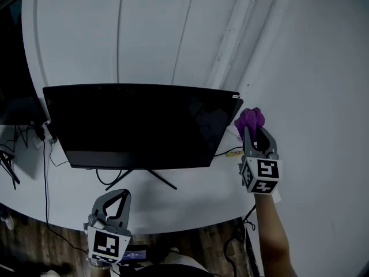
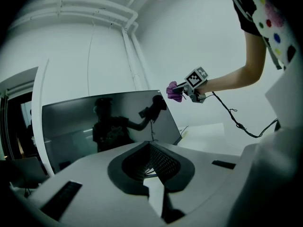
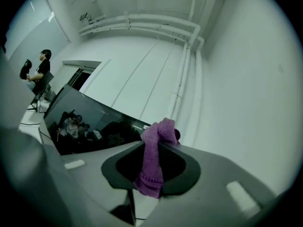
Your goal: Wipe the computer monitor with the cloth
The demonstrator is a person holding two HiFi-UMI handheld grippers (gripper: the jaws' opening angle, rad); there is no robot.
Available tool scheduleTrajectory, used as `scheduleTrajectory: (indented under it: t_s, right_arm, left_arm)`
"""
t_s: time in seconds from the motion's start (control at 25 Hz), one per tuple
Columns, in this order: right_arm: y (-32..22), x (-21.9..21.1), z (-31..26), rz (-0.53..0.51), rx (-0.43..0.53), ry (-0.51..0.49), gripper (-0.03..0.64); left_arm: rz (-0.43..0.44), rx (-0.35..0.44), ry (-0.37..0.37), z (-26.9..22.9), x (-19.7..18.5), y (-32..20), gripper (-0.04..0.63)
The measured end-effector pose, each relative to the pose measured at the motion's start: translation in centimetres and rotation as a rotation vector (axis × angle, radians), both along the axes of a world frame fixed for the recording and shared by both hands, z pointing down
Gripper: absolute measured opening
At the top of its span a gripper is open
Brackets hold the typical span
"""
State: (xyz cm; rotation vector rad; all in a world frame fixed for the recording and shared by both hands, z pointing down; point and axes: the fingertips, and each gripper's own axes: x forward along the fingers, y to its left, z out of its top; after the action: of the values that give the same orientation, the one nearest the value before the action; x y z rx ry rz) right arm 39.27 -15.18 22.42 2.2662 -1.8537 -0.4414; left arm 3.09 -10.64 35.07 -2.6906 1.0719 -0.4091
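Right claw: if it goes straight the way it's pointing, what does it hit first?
Probably the white wall. The right claw, shut on the purple cloth, points just past the right corner of the monitor, so it likely misses it; depth is unclear.

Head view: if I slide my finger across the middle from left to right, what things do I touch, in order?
black cables → computer monitor → purple cloth

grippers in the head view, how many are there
2. The left gripper is low at the left, shut and empty, below the monitor; the right gripper is beside the monitor's right edge, shut on the purple cloth.
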Motion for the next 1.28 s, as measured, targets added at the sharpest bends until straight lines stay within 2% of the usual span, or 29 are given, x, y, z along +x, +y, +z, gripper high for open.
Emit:
scheduleTrajectory:
  t_s: [0.2,0.48,0.92,1.28]
  right_arm:
    - [-2.6,2.2,-1.4,0.034,0.006,0.015,0.092]
    - [-5.8,2.7,-2.6,0.036,-0.019,0.087,0.092]
    - [-7.6,1.5,-2.0,-0.042,-0.047,0.088,0.092]
    - [-8.0,1.8,0.1,-0.057,-0.076,0.06,0.092]
  left_arm:
    - [-0.046,0.004,0.004,-0.2,-0.1,-0.1,0.006]
    - [-0.096,-0.008,0.001,0.3,-0.6,-0.1,0.006]
    - [-0.107,-0.022,0.001,0.8,0.0,0.0,0.006]
    - [-0.116,-0.035,-0.009,1.5,0.0,-0.3,0.006]
